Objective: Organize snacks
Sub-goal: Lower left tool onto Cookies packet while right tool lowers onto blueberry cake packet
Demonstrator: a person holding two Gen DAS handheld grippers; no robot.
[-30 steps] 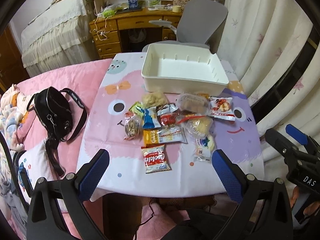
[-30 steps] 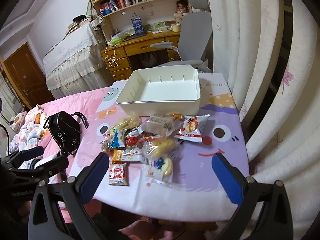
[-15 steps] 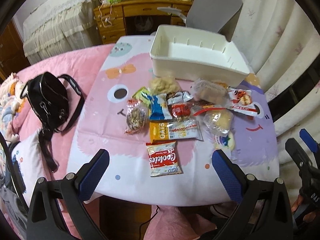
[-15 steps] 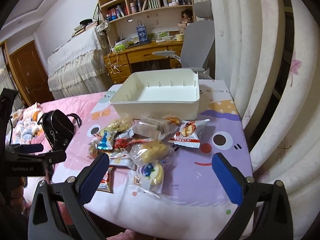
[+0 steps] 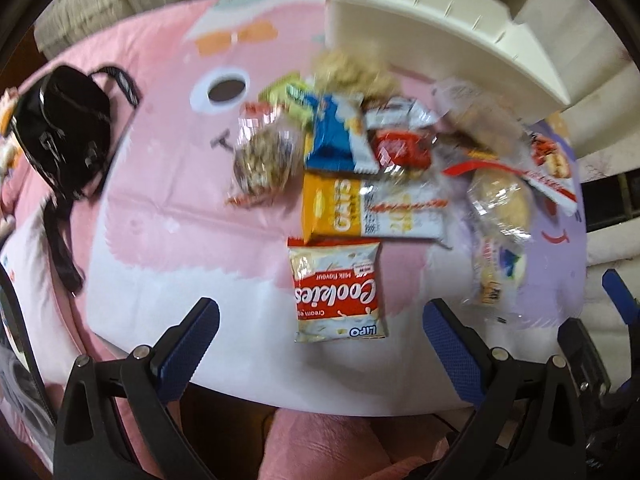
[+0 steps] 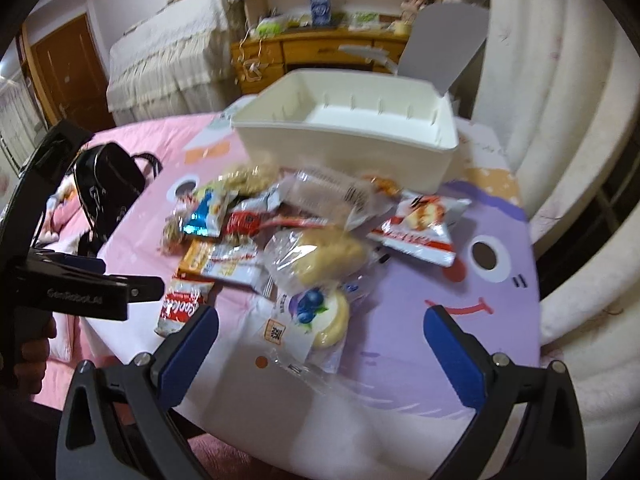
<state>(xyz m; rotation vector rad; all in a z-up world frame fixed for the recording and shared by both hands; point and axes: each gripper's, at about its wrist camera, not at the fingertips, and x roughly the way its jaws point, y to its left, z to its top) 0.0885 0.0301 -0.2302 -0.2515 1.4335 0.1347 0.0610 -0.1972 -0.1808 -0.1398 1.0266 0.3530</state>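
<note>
Snacks (image 5: 360, 184) are lying in a loose heap at the middle of the left wrist view, crinkly foil and clear plastic wrappers overlapping one another. Nearest the lower edge, a flat cookie packet (image 5: 338, 290) in red and white is sitting just below an orange-and-white packet (image 5: 372, 210). A blue-and-white pouch (image 5: 336, 136) is leaning over a clear bag of nuts (image 5: 264, 156). In the right wrist view, a soft round bun in clear film (image 6: 320, 254) is resting above a blueberry-printed wrapper (image 6: 312, 316), with a red-and-white glossy packet (image 6: 420, 224) to their right.

A cream plastic bin (image 6: 352, 148), rectangular with ribbed inner walls, is standing at the upper middle, just behind the heap; nothing is showing inside it.

The left claw (image 5: 320, 344) is hovering wide apart at the lower edge, its blue textured pads (image 5: 188, 344) gripping nothing. The right claw (image 6: 320, 356) is likewise gaping wide and holding nothing.

The surface (image 6: 480, 300) is wearing a smooth cloth printed with pink and purple cartoon faces. A glossy black handbag (image 5: 64, 136) is lying at the left on pink bedding (image 6: 132, 140). Across the upper part of the right wrist view, a wooden desk (image 6: 320, 48), a grey chair (image 6: 444, 40), a bed under a frilled cover (image 6: 168, 60) and pale curtains (image 6: 560, 80) are filling the room.
</note>
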